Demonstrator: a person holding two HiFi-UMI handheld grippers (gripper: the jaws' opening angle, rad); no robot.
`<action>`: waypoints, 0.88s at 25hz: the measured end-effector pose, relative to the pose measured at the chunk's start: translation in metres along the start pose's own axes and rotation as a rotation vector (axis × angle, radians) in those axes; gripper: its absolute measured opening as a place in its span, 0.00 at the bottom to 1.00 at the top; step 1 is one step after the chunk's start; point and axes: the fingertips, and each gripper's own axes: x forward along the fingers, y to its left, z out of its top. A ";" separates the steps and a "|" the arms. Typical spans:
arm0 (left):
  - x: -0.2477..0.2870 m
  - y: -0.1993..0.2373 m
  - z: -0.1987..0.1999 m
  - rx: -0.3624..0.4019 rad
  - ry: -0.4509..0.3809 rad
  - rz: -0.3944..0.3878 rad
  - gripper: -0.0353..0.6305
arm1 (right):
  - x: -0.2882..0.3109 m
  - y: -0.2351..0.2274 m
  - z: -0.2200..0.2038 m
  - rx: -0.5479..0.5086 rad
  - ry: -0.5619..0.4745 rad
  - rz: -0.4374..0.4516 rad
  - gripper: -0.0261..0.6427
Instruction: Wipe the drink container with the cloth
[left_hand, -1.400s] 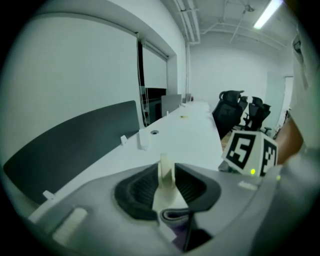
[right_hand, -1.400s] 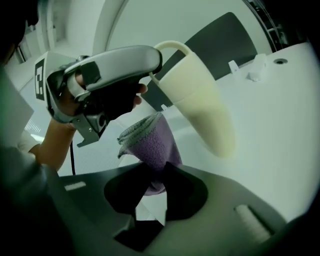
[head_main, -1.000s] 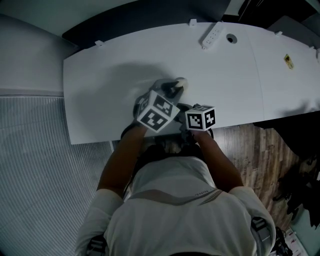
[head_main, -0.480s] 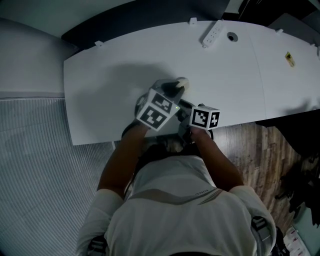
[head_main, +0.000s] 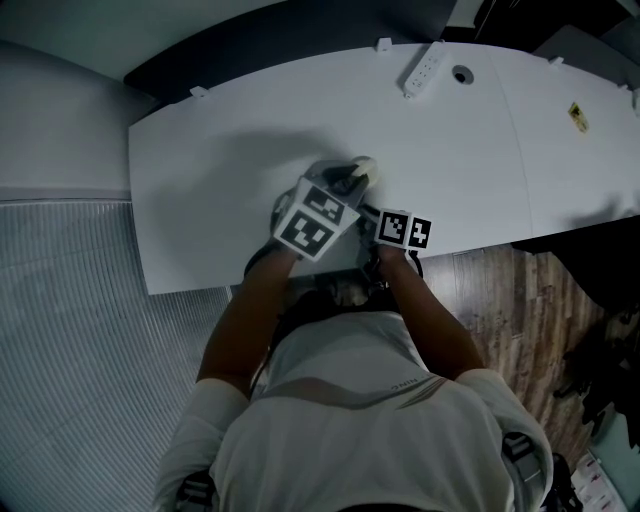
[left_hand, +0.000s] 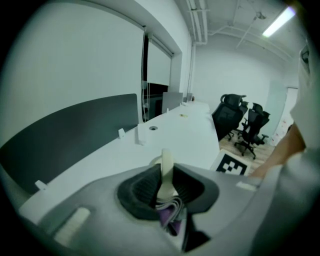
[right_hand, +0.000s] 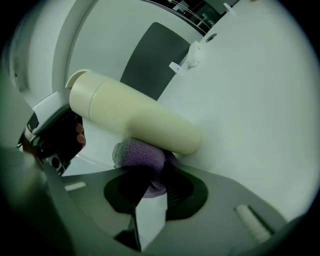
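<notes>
Leaning over a long white worktop (head_main: 220, 190), a person (head_main: 350, 420) in a pale shirt works a pair of hand-held tongs at its near edge, about midway along. A ribbed grey floor lies to the left and a wood floor (head_main: 510, 300) to the right. A dark partition panel (left_hand: 65, 135) lines the worktop's far side, and black office chairs (left_hand: 245, 125) stand well off beyond its right end.

The drink container (right_hand: 135, 117), a cream cylinder with a matching cap, sits tilted just above the near edge, between the two sets of tongs, with its capped end higher and to the left in the right gripper view. Whether its lower end touches the surface cannot be told.

The cloth (right_hand: 140, 154), purple and nubbly, is bunched against the container's underside near its lower end.

The right tongs (right_hand: 152, 182) are clenched on that cloth, pressing it up to the cream wall. The left tongs (left_hand: 166, 185) are clenched on a slim cream part of the container, with purple folds showing just beneath the pads.

A white power strip (head_main: 424, 69) lies near the far edge, a round cable hole (head_main: 461, 74) just to its right, and a small yellow sticker (head_main: 578, 118) sits further right.
</notes>
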 end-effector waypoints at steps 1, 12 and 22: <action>0.000 0.000 0.000 0.000 0.001 0.000 0.16 | 0.001 -0.002 -0.001 -0.008 0.006 -0.004 0.17; -0.003 0.000 0.000 0.012 0.002 -0.018 0.16 | -0.091 0.039 0.007 -0.217 -0.161 0.014 0.17; 0.001 -0.003 0.002 0.005 0.003 -0.011 0.16 | -0.086 0.056 0.046 -0.775 -0.191 -0.194 0.17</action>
